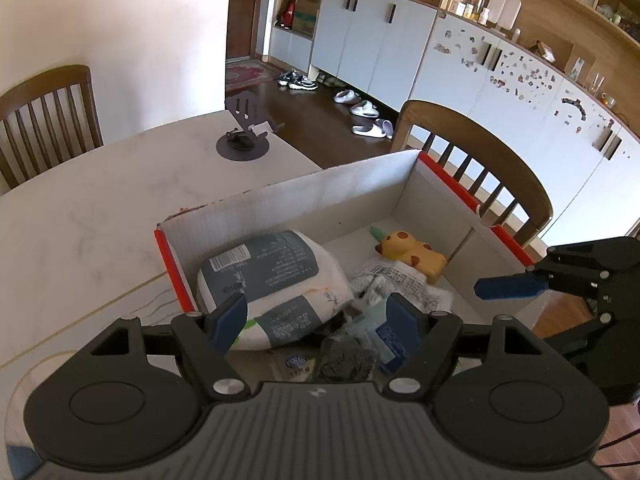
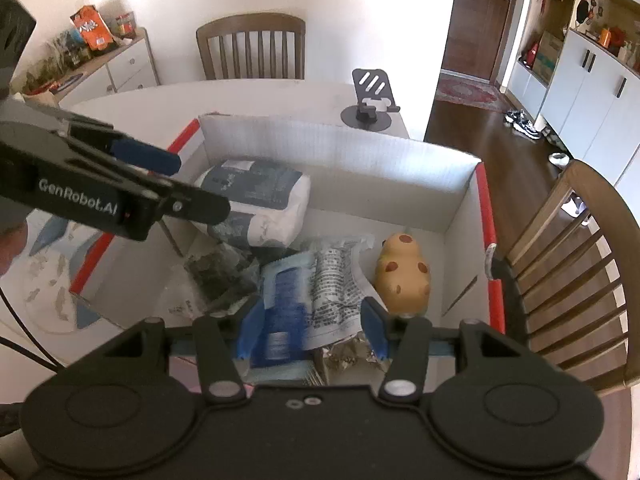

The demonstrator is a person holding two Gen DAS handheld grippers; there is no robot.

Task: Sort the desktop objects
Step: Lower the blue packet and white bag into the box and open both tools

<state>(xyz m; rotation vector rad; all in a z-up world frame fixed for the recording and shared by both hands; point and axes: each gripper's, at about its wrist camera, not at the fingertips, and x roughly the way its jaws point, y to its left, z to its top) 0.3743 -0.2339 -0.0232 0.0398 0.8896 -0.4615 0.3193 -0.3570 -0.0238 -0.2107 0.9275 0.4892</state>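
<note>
Left wrist view: we hold the left gripper [image 1: 316, 318] spread above the cardboard box [image 1: 320, 184], pinching nothing; the tissue pack [image 1: 272, 280] lies below its left finger. Our right gripper [image 2: 314, 334], also spread, hangs over the blue packet [image 2: 286, 296], beside the yellow toy [image 2: 404, 272].
</note>
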